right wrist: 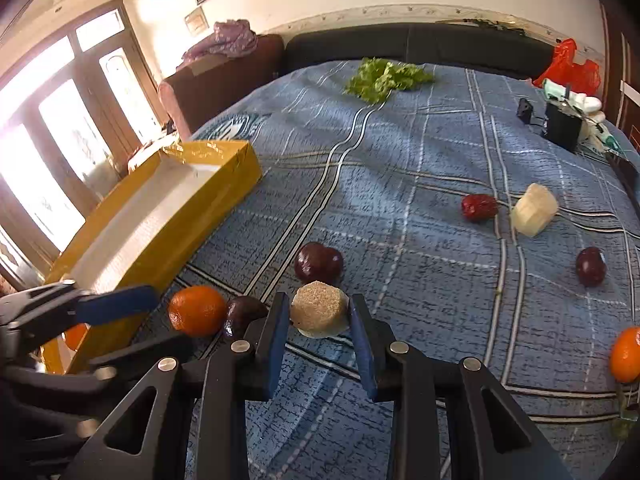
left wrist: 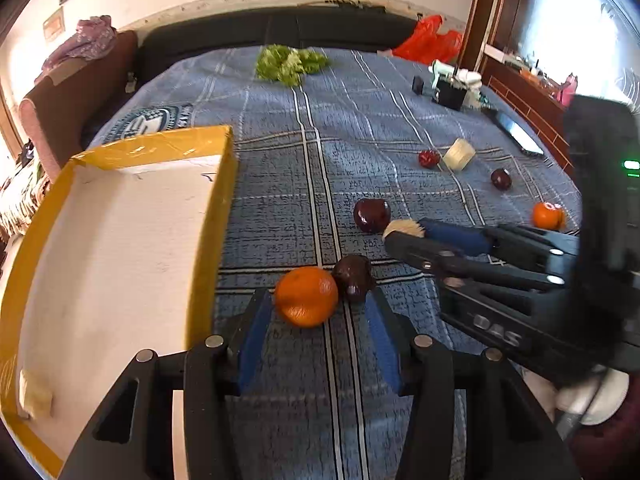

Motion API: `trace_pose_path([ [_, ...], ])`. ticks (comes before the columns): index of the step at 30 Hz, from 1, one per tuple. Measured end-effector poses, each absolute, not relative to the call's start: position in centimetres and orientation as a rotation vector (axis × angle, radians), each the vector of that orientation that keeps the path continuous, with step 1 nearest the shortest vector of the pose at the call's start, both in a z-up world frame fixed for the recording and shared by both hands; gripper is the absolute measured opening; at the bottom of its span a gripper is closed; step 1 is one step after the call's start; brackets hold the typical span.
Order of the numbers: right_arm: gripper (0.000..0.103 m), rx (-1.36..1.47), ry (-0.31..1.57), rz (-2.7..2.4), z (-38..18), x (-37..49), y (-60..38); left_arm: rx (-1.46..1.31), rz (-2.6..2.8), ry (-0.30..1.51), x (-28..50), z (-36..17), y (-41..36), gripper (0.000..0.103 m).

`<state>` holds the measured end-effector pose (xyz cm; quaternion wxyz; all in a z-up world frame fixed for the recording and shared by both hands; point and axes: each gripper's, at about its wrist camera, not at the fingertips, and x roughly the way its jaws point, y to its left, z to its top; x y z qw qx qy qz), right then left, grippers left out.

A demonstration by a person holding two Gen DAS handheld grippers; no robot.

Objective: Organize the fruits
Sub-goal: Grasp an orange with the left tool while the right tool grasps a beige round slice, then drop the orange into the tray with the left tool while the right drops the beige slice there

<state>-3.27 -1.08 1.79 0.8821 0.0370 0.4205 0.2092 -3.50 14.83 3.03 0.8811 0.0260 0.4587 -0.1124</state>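
Note:
My left gripper is open over the blue checked bedspread. An orange and a small dark fruit lie side by side at its fingertips. The right wrist view shows the same orange and dark fruit just beyond the left gripper's blue finger. My right gripper is shut on a beige round chunk, with both pads pressed on its sides. That chunk also shows at the right gripper's tips in the left wrist view. A yellow cardboard box with a white inside stands to the left.
Scattered on the bedspread are a dark red plum, a red fruit, a pale chunk, another plum and a second orange. Lettuce lies at the far end. A black box sits far right.

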Motion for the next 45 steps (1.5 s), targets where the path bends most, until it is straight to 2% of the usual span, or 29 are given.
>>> trace_pose_path([
  [5, 0.034, 0.107, 0.870, 0.442, 2.1, -3.3, -1.8, 0.033, -0.264, 1.004, -1.4, 1.9, 15.0, 0.053],
  [11, 0.034, 0.172, 0.878, 0.434, 2.1, -2.9, -3.1, 0.069, -0.281, 1.014, -1.7, 1.9, 14.4, 0.053],
  [13, 0.033, 0.187, 0.879, 0.429, 2.2, -2.9, -3.3, 0.078, -0.286, 1.016, -2.0, 1.9, 14.5, 0.051],
  [14, 0.034, 0.198, 0.879, 0.423, 2.3, -2.9, -3.6, 0.082, -0.287, 1.016, -2.1, 1.9, 14.4, 0.045],
  [15, 0.034, 0.205, 0.878, 0.421, 2.3, -2.9, -3.8, 0.089, -0.286, 1.021, -2.2, 1.9, 14.5, 0.035],
  [26, 0.034, 0.238, 0.873, 0.411, 2.6, -3.0, -4.7, 0.146, -0.247, 1.023, -1.8, 1.0, 13.2, 0.040],
  [28, 0.034, 0.238, 0.874, 0.409, 2.5, -2.9, -4.7, 0.149, -0.235, 1.018, -1.8, 0.6, 12.9, 0.035],
  [32, 0.034, 0.232, 0.872, 0.407, 2.5, -2.9, -4.8, 0.098, -0.232, 0.996, -2.5, 1.0, 13.4, 0.035],
  [39, 0.034, 0.232, 0.839, 0.416, 2.8, -3.4, -4.6, -0.066, -0.154, 0.864, -6.3, 5.9, 18.9, 0.035],
  [45, 0.034, 0.211, 0.782, 0.478, 6.3, -6.1, -1.8, -0.086, 0.016, 0.810, -8.9, 9.0, 27.1, 0.035],
])
